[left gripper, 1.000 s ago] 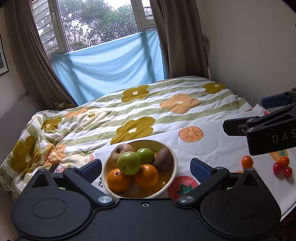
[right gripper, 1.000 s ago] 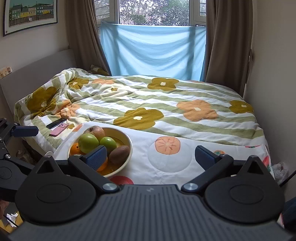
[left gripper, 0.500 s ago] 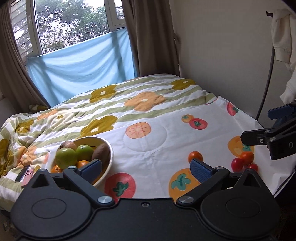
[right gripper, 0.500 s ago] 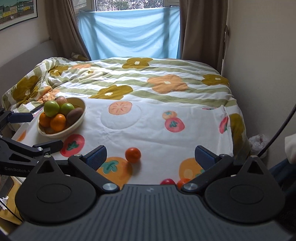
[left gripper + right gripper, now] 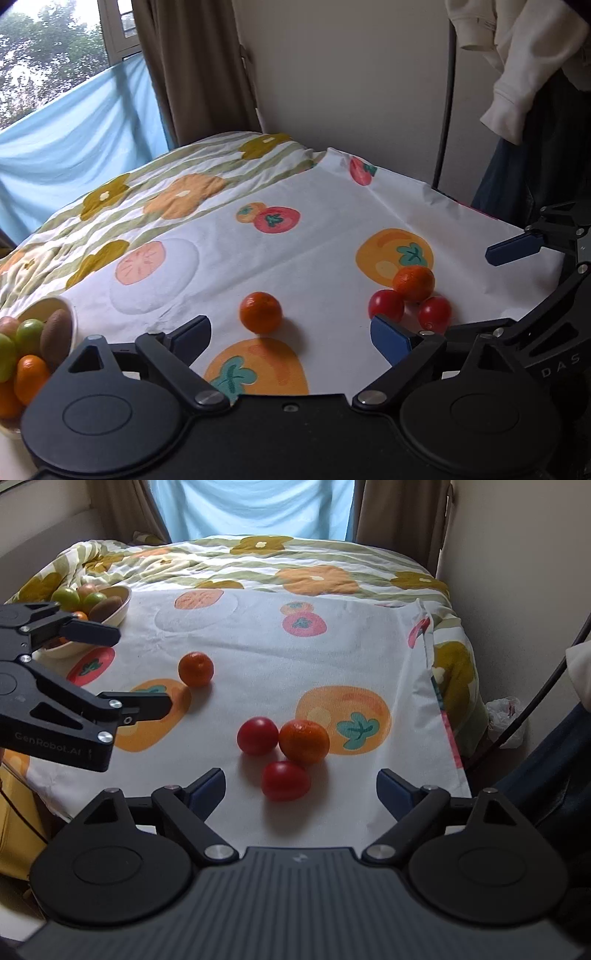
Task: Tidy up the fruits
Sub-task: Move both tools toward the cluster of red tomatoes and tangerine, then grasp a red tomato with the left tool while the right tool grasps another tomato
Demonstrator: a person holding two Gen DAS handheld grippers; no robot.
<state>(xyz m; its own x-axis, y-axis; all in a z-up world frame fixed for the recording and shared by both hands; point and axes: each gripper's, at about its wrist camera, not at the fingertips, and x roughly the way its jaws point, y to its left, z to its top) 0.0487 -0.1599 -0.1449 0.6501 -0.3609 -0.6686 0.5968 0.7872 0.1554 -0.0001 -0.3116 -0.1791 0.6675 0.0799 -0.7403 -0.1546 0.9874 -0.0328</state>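
Note:
On the white fruit-print cloth (image 5: 258, 646) lie a lone orange (image 5: 260, 312) (image 5: 195, 669) and a cluster of one orange (image 5: 304, 740) (image 5: 413, 283) with two tomatoes (image 5: 257, 735) (image 5: 285, 781). My left gripper (image 5: 291, 336) (image 5: 136, 669) hangs over the near edge. Its jaws are closing with nothing gripped, and the lone orange lies just ahead of the fingertips. My right gripper (image 5: 301, 788) (image 5: 469, 291) stands open, low over the cluster, with the nearest tomato between its fingertips and untouched. A cream bowl (image 5: 122, 609) (image 5: 68, 314) of apples, oranges and a kiwi sits far left.
The cloth lies on a bed with a flowered duvet (image 5: 314, 576). A wall (image 5: 351, 92) and a stand with a hanging white garment (image 5: 517, 92) close off the right side. A plastic bag (image 5: 506, 716) lies on the floor beside the bed. The cloth's near edge runs under both grippers.
Both grippers have swung right and down, away from the bowl to the loose oranges and tomatoes. The bowl has slid to the left edge. The left jaws stand slightly narrower.

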